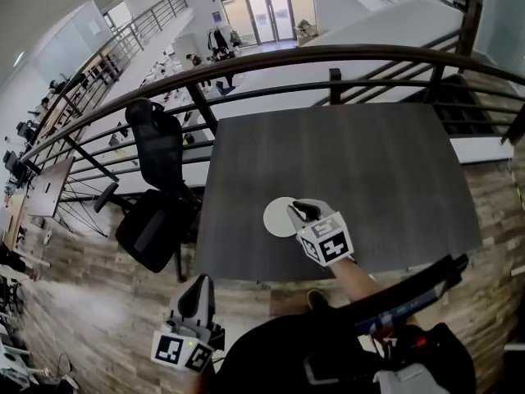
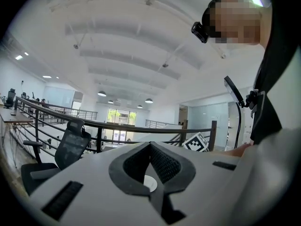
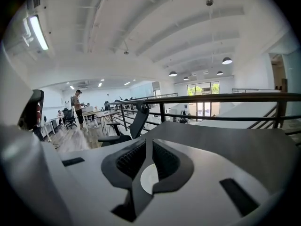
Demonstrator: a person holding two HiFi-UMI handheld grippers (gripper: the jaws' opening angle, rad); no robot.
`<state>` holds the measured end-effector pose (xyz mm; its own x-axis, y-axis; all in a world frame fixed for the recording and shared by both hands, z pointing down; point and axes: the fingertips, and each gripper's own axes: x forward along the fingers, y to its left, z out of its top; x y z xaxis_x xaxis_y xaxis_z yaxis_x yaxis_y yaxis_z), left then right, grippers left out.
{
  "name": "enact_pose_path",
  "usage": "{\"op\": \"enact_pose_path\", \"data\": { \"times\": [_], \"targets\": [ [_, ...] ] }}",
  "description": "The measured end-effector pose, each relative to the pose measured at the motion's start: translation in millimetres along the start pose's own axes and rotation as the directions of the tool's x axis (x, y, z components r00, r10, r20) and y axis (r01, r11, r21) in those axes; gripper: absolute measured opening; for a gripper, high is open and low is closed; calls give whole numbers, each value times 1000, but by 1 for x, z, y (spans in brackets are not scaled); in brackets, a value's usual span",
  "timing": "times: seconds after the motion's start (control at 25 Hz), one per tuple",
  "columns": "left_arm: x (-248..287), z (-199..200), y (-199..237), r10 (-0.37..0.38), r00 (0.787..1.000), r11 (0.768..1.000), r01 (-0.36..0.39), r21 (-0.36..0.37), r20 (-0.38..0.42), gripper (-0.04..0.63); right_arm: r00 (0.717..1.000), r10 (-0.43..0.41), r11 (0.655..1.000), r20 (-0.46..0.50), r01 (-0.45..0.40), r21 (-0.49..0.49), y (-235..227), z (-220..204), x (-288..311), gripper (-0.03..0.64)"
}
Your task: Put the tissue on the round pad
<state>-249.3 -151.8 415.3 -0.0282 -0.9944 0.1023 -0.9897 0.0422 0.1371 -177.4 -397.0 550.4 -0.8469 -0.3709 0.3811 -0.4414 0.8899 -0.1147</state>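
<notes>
Tissue: not to be told apart from the white round pad (image 1: pixel 277 218) in any view; cannot say whether lying on it. Round pad flat on the dark grey table (image 1: pixel 377 171), near the front edge, left of middle in the head view. Over the pad's right side, right gripper (image 1: pixel 302 212), held above the table, jaws drawn nearly together with only a thin slit between the tips, gripping nothing. White of the pad glimpsed through the opening below the tips in the right gripper view. Marker cube (image 1: pixel 328 240) just behind the jaws, bare forearm (image 1: pixel 354 276) trailing back toward the bottom of the head view. Left gripper (image 1: pixel 198 292) well apart from the table, low at the left over the wooden floor (image 1: pixel 90 302), jaws pressed together at the tips, empty. Black office chair (image 1: pixel 154 189) beside the table's left edge. Dark metal railing (image 1: pixel 344 54) curving behind the table, open office hall below and beyond.
</notes>
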Motion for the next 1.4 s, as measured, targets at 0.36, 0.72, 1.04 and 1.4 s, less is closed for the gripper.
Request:
{"op": "enact_pose_path", "data": {
  "times": [0.36,0.72,1.04,1.4],
  "targets": [
    [8,5,-19,-143,990,990,143,11,20,3,994,-62,998,89,60,19,16,26,-64,3],
    [8,-1,-27,-262,965,965,262,0,24,3,985,-121,993,125,121,4,43,24,-98,3],
    [8,3,-33,-303,952,953,302,30,31,3,968,-169,986,188,166,30,58,42,-139,2],
    [9,5,-39,-342,940,937,340,80,14,3,962,-160,987,221,156,36,69,50,-151,2]
  ]
}}
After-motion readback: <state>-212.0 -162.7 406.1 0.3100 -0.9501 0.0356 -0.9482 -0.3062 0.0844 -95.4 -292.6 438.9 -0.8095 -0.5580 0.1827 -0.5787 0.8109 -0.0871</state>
